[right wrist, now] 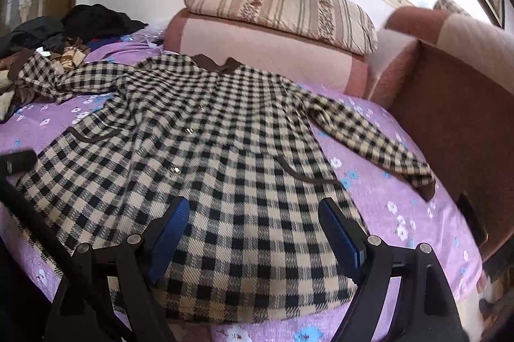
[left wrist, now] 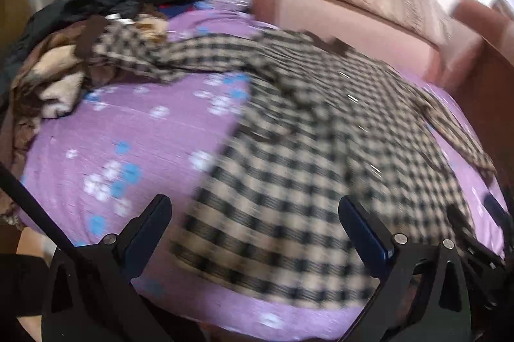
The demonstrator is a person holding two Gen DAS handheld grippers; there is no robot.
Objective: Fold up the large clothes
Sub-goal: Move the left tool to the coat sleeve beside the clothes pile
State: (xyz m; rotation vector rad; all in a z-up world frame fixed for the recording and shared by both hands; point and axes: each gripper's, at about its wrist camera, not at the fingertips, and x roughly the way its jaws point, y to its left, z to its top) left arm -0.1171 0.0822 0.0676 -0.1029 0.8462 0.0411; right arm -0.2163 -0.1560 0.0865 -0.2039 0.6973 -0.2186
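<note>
From the left wrist, the left claw point(left wrist: 253, 220) is spread wide and grasps nothing; its blue-padded fingers point(left wrist: 151, 226) hang above the near edge of the bed point(left wrist: 128, 130), one over purple sheet, the other over the hem of the checked coat point(left wrist: 305, 133). The picture is blurred. The coat lies flat across the bed, one sleeve reaching toward a pile of clothes point(left wrist: 64, 52) at the far left corner.

From the right wrist, the right claw point(right wrist: 253, 226) is also wide open and empty, both fingers point(right wrist: 340, 239) above the coat's point(right wrist: 208, 149) lower part near the bed's point(right wrist: 401, 203) near edge. The coat's brown collar point(right wrist: 218, 62) points to the far edge, by a striped pillow point(right wrist: 282, 7). The other sleeve lies toward the right edge.
</note>
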